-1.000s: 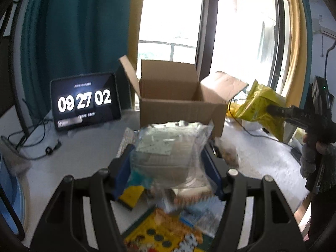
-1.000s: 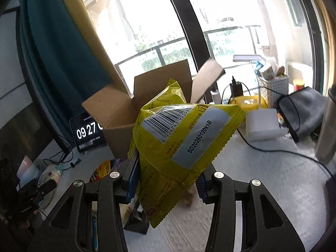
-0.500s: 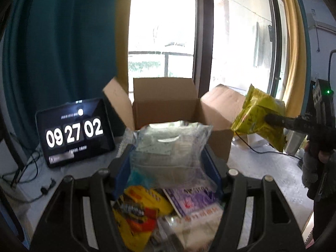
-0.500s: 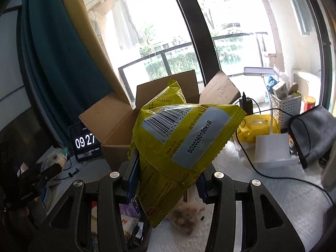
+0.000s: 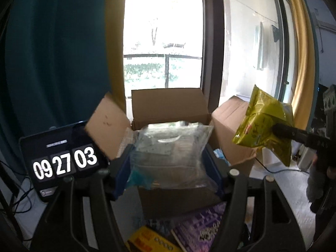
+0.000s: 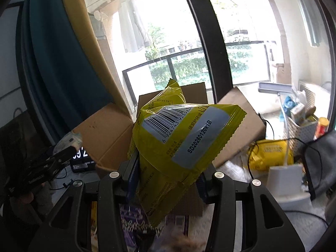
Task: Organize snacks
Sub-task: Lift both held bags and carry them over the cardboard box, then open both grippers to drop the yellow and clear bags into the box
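My left gripper (image 5: 168, 168) is shut on a clear plastic snack bag (image 5: 168, 149) and holds it up in front of the open cardboard box (image 5: 168, 109). My right gripper (image 6: 168, 172) is shut on a yellow snack bag (image 6: 178, 142) with a barcode, held up just before the same box (image 6: 100, 134). The yellow bag also shows in the left wrist view (image 5: 264, 126), to the right of the box. The left gripper with its clear bag shows at the left of the right wrist view (image 6: 67, 145).
A tablet clock (image 5: 63, 163) stands left of the box. Purple (image 5: 201, 229) and yellow (image 5: 151, 241) snack packs lie on the table below the grippers. A second yellow bag (image 6: 271, 153), a white lamp base (image 6: 287, 180), a white basket (image 6: 302, 124) and cables lie to the right.
Both grippers have risen and moved closer to the box with their bags. The box now fills more of both views and the table snacks sit lower.
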The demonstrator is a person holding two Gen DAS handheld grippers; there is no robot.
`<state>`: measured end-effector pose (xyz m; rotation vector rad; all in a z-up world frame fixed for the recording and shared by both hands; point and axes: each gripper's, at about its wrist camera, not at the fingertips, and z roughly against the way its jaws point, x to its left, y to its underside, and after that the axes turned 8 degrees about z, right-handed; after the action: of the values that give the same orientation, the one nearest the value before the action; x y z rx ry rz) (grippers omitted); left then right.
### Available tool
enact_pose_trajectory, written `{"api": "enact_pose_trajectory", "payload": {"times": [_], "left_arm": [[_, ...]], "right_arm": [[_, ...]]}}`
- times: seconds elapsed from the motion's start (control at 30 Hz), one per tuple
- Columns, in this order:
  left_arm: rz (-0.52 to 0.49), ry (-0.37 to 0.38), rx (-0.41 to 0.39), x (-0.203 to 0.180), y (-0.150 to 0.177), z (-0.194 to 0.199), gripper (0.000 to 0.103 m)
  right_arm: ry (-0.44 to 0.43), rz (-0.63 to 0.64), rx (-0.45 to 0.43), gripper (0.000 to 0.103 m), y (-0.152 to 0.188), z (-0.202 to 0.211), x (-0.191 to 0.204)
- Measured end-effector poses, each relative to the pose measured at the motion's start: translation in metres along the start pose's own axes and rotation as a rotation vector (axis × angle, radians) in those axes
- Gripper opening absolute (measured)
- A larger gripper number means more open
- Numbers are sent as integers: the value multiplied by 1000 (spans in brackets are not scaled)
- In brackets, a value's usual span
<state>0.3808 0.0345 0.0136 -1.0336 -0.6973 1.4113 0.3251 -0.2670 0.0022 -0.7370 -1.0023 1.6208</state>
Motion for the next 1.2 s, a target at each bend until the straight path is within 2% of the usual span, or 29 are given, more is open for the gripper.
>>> {"api": "enact_pose_trajectory", "payload": {"times": [0.1, 0.2, 0.27, 0.37, 0.43, 0.57, 0.77, 0.83, 0.87, 0.9, 1.03, 1.2], "left_arm": [[-14, -5, 10, 0, -7, -23, 67], [-12, 20, 69, 0, -10, -53, 70], [-13, 22, 91, -1, -12, -69, 83], [5, 26, 75, -1, -15, -75, 91], [16, 31, 59, 2, -19, -75, 93], [35, 12, 32, 10, -21, -65, 94], [46, -23, -4, 29, -17, -35, 94], [55, -37, -17, 36, -15, -27, 94], [63, -39, -20, 40, -15, -22, 94], [70, -40, -21, 44, -14, -19, 94], [96, -60, -37, 57, -13, -3, 94], [110, -55, -56, 63, -9, 15, 94]], "right_arm": [[-6, 5, -5, 49, -7, -13, 1], [-9, 5, -9, 49, -13, -25, -1], [-6, 3, -8, 49, -15, -32, -2], [-2, -5, 1, 49, -17, -43, -6], [1, -8, 11, 49, -18, -51, -8], [-10, -9, 25, 49, -18, -60, -7], [-63, -5, 48, 52, -21, -80, 16], [-67, 15, 41, 60, -25, -87, 29], [-58, 35, 35, 74, -27, -89, 37], [-49, 60, 28, 81, -30, -91, 46], [-56, 107, 6, 82, -34, -83, 68], [-47, 159, 25, 82, -25, -64, 83]]}}
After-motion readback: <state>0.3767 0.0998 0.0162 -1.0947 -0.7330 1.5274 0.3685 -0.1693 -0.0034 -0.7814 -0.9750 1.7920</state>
